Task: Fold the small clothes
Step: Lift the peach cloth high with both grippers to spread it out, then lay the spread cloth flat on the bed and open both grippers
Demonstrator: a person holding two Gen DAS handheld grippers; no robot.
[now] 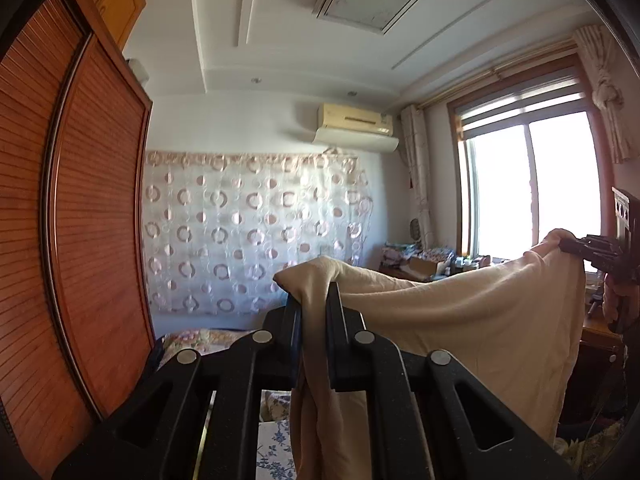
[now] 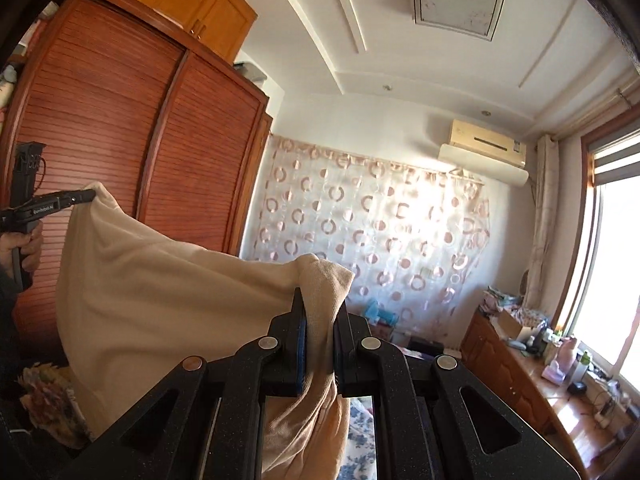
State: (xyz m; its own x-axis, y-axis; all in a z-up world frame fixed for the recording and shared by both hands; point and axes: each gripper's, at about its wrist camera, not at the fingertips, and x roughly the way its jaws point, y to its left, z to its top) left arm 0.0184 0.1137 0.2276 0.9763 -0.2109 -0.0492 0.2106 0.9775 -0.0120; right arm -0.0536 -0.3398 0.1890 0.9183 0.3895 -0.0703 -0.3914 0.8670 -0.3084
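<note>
A beige garment (image 1: 460, 320) hangs in the air, stretched between both grippers. My left gripper (image 1: 314, 300) is shut on one upper corner, and folds of the cloth trail down between its black fingers. In the left wrist view my right gripper (image 1: 568, 244) pinches the other corner at the far right. The right wrist view shows the same beige garment (image 2: 160, 300) from the other side: my right gripper (image 2: 320, 304) is shut on its corner, and my left gripper (image 2: 90, 196), held by a hand (image 2: 28, 248), clamps the far corner at the left.
A tall red-brown wardrobe (image 1: 88, 220) stands at the left. A patterned curtain (image 1: 248, 232) covers the back wall under an air conditioner (image 1: 356, 124). A bright window (image 1: 528, 188) and a cluttered wooden dresser (image 2: 520, 364) line the right side. A floral bed cover (image 1: 276, 456) lies below.
</note>
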